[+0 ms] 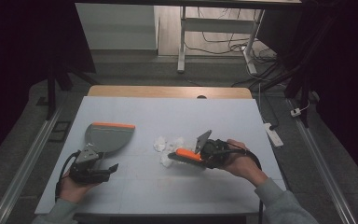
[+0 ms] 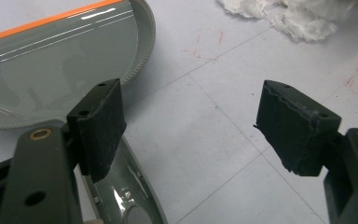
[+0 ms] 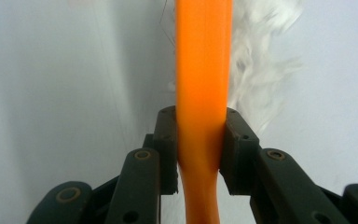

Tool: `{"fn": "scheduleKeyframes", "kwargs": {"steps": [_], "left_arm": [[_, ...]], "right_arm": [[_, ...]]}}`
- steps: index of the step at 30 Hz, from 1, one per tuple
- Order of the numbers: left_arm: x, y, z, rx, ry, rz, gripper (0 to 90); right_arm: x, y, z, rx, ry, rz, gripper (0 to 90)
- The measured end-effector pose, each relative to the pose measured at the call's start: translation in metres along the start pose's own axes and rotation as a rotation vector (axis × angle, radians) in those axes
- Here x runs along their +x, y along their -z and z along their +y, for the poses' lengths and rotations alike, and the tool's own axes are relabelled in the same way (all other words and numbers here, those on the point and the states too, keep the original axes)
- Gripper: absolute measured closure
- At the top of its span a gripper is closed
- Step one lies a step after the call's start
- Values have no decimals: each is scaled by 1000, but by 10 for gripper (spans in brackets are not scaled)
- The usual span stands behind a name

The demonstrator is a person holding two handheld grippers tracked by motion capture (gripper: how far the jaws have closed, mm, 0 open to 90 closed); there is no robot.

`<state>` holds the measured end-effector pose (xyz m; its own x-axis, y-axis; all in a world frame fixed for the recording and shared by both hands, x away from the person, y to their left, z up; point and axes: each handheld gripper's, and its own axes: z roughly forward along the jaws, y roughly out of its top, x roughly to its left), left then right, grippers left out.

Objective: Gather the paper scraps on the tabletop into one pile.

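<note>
A grey dustpan with an orange front lip lies on the white table, left of centre. My left gripper rests just behind the dustpan, open. In the left gripper view the left gripper has wide-apart jaws, and the dustpan's handle runs under the left jaw without being clamped. My right gripper is shut on the orange handle of a small brush, held low beside a heap of white paper scraps. In the right gripper view the right gripper presses both pads on the brush handle.
White scraps lie to the right of the dustpan. A wooden strip borders the table's far edge. Beyond it stand desk legs and cables on the floor. A power strip lies off the table's right side.
</note>
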<state>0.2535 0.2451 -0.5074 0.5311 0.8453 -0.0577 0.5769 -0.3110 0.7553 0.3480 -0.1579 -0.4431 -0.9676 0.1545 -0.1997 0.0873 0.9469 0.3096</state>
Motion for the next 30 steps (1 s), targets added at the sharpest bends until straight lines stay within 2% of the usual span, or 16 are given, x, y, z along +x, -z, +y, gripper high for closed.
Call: {"fn": "scheduleKeyframes", "kwargs": {"steps": [3,5,6,9,10,11,13,15,17,18,21,24,26,30], "left_arm": [[1,1,0,-4,1,-1,246],[1,1,0,-6,3,-4,245],[1,1,0,-7,3,-5,245],[1,1,0,-11,3,-14,246],[1,1,0,-13,-1,-16,246],[0,2,0,-15,-3,-18,245],[-1,3,1,-22,-8,-23,246],[-1,3,2,-27,-10,-27,246],[-1,3,2,-30,-12,-30,246],[-1,3,2,-29,-12,-30,246],[-2,3,2,-31,-14,-31,246],[-1,3,1,-30,-13,-29,246],[-2,3,1,-27,-13,-28,247],[-2,2,1,-22,-16,-27,246]], "right_arm": [[2,19,-6,-121,-90,-4,708],[3,33,-15,-180,-196,-24,708],[4,38,-20,-191,-246,-36,707],[2,47,-38,-165,-419,-81,707],[0,50,-46,-146,-479,-91,708],[-3,51,-55,-111,-560,-110,708],[-6,45,-69,-50,-677,-102,708],[-8,34,-76,19,-743,-67,708],[-8,23,-76,57,-757,-53,709],[-9,22,-73,37,-772,-55,709],[-12,12,-58,10,-783,-6,709],[-11,1,-36,-21,-745,20,709],[-11,-3,-27,-56,-740,33,709],[-15,0,-18,-187,-756,59,709]]}}
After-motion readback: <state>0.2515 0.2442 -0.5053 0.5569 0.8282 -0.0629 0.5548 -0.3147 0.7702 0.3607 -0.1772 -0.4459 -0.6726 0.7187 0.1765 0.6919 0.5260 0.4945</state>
